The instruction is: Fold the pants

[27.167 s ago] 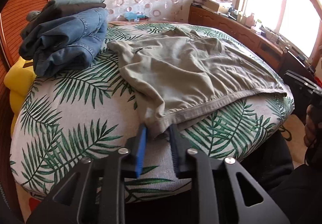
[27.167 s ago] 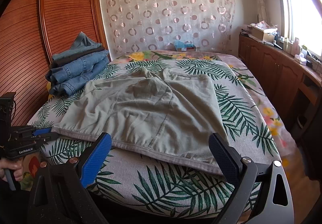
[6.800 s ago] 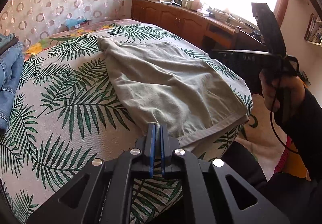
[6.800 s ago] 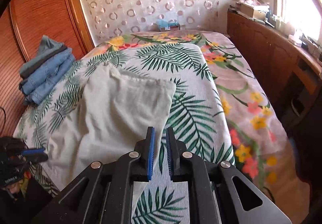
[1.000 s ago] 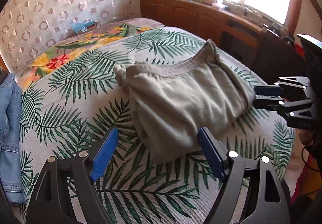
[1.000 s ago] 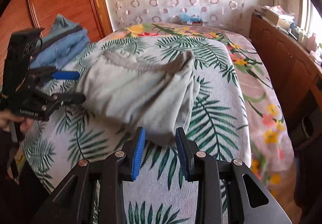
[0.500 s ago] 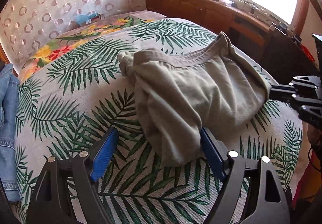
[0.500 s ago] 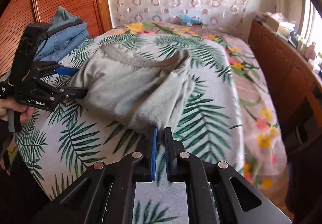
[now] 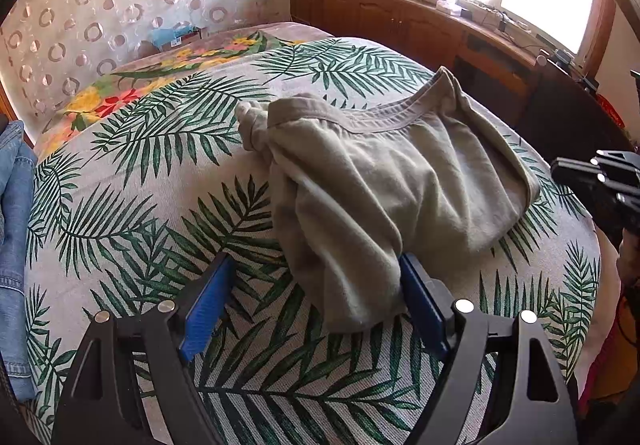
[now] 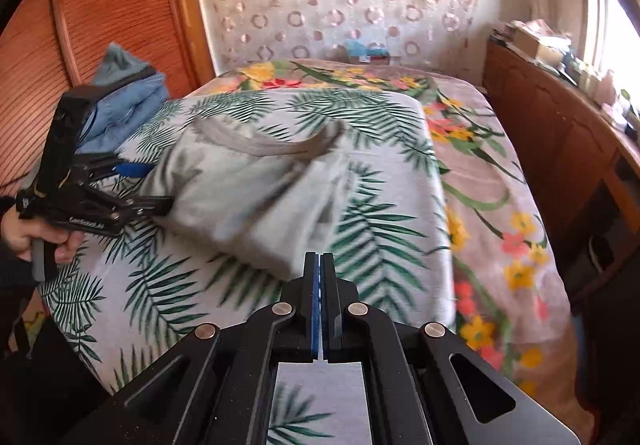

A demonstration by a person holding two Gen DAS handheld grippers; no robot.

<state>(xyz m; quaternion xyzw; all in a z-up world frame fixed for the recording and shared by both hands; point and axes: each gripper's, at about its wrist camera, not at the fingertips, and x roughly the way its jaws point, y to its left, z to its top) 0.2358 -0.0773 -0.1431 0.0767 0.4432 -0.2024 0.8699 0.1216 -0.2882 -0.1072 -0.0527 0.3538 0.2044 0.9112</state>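
Left gripper (image 9: 316, 305) spread wide around near corner of pants (image 9: 384, 189), right gripper (image 10: 322, 285) pressed together at pants edge, whether it pinched cloth unclear, grey pants bunched mid bed (image 9: 132, 197) on palm-leaf cover, jeans (image 10: 124, 101) stacked at far side

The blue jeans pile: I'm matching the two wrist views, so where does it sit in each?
Left wrist view: jeans run down the far left edge, cut off by the frame.
Right wrist view: jeans lie upper left, against the wooden door, behind the left gripper.
Shared landmark: the grey pants on the palm-leaf bedspread.
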